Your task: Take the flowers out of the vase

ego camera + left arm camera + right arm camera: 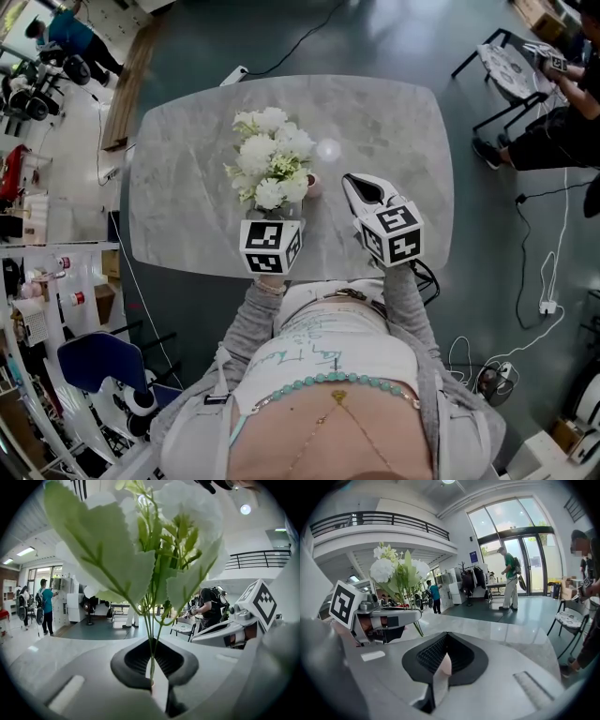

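A bunch of white flowers (271, 155) with green leaves is over the middle of the marble table (394, 122). My left gripper (275, 223) is under its near side. In the left gripper view thin green stems (151, 641) run down into the left gripper (152, 677), which is shut on them; leaves and blooms fill the view above. A small pink vase (313, 185) stands on the table at the bunch's right lower edge. Whether the stem ends are in it is hidden. My right gripper (349, 180) (443, 667) is just right of the vase, jaws closed, holding nothing I can make out.
The table's near edge (234, 270) runs close to the person's body. A seated person (562, 122) and a chair (511, 66) are at the far right. Cables and a power strip (548, 305) lie on the floor to the right. Shelves and clutter (37, 281) line the left side.
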`<state>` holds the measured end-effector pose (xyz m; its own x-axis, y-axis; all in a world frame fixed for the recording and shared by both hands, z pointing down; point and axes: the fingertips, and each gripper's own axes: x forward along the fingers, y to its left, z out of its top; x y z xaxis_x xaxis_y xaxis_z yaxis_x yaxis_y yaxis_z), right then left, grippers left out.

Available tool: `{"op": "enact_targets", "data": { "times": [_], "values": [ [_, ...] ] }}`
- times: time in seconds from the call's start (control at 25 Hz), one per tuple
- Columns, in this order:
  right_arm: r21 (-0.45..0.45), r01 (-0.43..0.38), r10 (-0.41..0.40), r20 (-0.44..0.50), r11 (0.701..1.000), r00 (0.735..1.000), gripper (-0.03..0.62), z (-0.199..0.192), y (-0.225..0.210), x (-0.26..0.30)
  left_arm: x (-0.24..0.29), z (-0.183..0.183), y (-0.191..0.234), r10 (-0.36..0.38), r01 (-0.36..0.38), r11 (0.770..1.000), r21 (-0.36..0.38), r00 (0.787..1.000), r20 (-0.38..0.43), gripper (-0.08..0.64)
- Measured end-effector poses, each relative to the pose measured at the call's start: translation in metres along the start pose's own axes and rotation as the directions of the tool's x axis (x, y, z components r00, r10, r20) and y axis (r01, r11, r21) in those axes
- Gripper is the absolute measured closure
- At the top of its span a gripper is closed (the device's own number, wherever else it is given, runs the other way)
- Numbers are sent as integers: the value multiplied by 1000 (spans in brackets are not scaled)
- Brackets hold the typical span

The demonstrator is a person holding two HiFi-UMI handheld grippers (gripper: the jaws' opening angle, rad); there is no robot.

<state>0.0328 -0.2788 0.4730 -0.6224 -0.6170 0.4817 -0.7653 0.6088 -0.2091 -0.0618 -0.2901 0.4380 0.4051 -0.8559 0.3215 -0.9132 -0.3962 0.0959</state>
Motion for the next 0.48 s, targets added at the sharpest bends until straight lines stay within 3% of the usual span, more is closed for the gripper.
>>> {"op": "enact_targets", "data": {
  "times": [0.48],
  "values": [
    [-6,-15,15,22,1000,1000,565,2,5,0,-18,18,-9,-13,13,1000,5,1000,25,543]
  ]
}}
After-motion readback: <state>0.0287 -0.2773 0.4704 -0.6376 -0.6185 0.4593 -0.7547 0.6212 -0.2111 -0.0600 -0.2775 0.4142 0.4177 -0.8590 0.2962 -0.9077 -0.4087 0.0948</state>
